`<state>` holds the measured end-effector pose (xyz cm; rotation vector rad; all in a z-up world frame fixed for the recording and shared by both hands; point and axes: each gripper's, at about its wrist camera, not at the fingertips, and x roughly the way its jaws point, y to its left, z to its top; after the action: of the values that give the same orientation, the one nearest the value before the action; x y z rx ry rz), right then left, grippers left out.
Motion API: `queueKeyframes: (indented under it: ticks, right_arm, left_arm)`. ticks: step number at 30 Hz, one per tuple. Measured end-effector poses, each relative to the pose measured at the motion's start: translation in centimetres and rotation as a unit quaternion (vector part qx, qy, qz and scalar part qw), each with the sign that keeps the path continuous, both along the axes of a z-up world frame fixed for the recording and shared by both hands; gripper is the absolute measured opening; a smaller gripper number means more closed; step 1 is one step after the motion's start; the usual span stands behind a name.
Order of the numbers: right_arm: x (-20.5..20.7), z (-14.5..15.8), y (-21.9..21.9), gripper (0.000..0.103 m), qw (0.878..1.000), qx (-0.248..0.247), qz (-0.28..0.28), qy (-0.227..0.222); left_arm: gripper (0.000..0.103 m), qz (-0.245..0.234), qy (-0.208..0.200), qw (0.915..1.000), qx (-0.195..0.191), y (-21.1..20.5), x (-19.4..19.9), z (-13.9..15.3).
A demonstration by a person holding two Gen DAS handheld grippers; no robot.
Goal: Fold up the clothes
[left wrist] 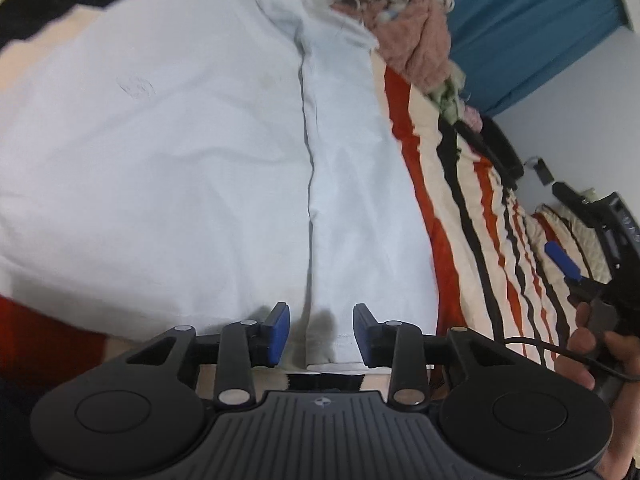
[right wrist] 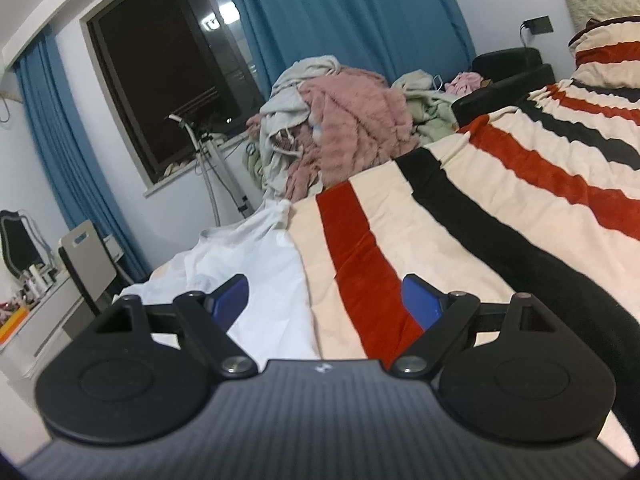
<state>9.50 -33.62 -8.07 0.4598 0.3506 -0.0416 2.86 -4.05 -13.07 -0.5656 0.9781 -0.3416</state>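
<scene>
A white garment [left wrist: 180, 152] lies spread flat on the striped bed, with its right side folded over into a long strip [left wrist: 352, 184]. My left gripper [left wrist: 321, 330] is open just above the garment's near hem, its jaws astride the fold edge. The right gripper [left wrist: 580, 276] shows at the far right of the left wrist view, held in a hand. In the right wrist view the right gripper [right wrist: 326, 300] is open and empty, low over the bed, with the white garment [right wrist: 248, 264] under its left finger.
The bedspread [right wrist: 460, 216] has red, black and cream stripes. A heap of pink, grey and green clothes [right wrist: 340, 132] lies at the bed's far end, before blue curtains [right wrist: 340, 8] and a dark window. A chair [right wrist: 86, 264] and a desk stand at the left.
</scene>
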Motion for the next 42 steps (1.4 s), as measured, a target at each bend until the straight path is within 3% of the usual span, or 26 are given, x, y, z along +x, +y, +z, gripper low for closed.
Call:
queueKeyframes:
  ticks: [4, 5, 6, 7, 13, 17, 22, 25, 27, 29, 31, 33, 35, 39, 42]
  right_arm:
    - [0.2, -0.1, 0.5, 0.086, 1.0, -0.006, 0.011, 0.007]
    - [0.2, -0.1, 0.6, 0.086, 1.0, -0.008, 0.014, 0.008]
    - [0.2, -0.1, 0.7, 0.086, 1.0, -0.01, 0.016, 0.01]
    - [0.2, -0.1, 0.8, 0.086, 1.0, -0.011, 0.019, 0.011]
    - [0.4, -0.2, 1.0, 0.086, 0.999, -0.017, 0.03, 0.014]
    - [0.5, -0.3, 1.1, 0.086, 0.999, -0.021, 0.036, 0.015]
    - [0.4, -0.1, 1.5, 0.086, 0.998, -0.032, 0.044, 0.012]
    - [0.0, 0.1, 2.0, 0.086, 0.998, -0.037, 0.047, 0.003]
    - [-0.2, 0.2, 2.4, 0.086, 0.998, -0.041, 0.05, -0.003]
    - [-0.5, 0.3, 2.8, 0.086, 0.997, -0.046, 0.053, -0.008]
    - [-0.7, 0.4, 3.3, 0.086, 0.997, -0.05, 0.057, -0.012]
    - [-0.9, 0.5, 3.8, 0.086, 0.997, -0.054, 0.059, -0.018]
    - [-1.1, 0.6, 4.3, 0.086, 0.996, -0.057, 0.063, -0.024]
    - [-1.6, 0.8, 5.3, 0.086, 0.995, -0.067, 0.069, -0.035]
    - [-1.9, 0.9, 6.2, 0.086, 0.994, -0.076, 0.072, -0.043]
  left_arm:
    - [0.037, -0.025, 0.014, 0.9996, 0.007, -1.4, 1.2, -1.4]
    - [0.028, -0.029, 0.015, 0.9994, 0.012, -1.8, 1.3, -1.6]
    - [0.009, -0.036, 0.011, 0.9992, 0.011, -1.9, 1.3, -1.5]
    - [0.003, -0.043, 0.006, 0.999, 0.01, -2.0, 1.2, -1.4]
    - [0.002, -0.036, -0.023, 0.9991, 0.005, -1.0, -0.3, 0.8]
    - [0.002, -0.03, -0.028, 0.9974, 0.06, -0.3, -0.9, 1.4]
    - [0.004, -0.034, -0.03, 0.9946, 0.093, -0.7, -1.0, 1.5]
    - [0.019, -0.04, -0.049, 0.9918, 0.111, -0.7, -1.3, 2.7]
    - [0.045, -0.04, -0.067, 0.9891, 0.124, -0.7, -1.5, 3.7]
    - [0.054, -0.041, -0.091, 0.9856, 0.136, -0.6, -1.3, 5.0]
    - [0.06, -0.042, -0.119, 0.979, 0.16, -0.2, -1.3, 6.5]
    - [0.08, -0.038, -0.143, 0.9724, 0.18, -0.2, -0.9, 7.9]
    - [0.091, -0.033, -0.181, 0.9635, 0.194, -0.1, -0.7, 9.7]
    - [0.099, -0.035, -0.245, 0.9435, 0.22, -0.5, -0.4, 12.6]
    - [0.103, -0.028, -0.277, 0.9341, 0.224, -0.6, -0.6, 13.6]
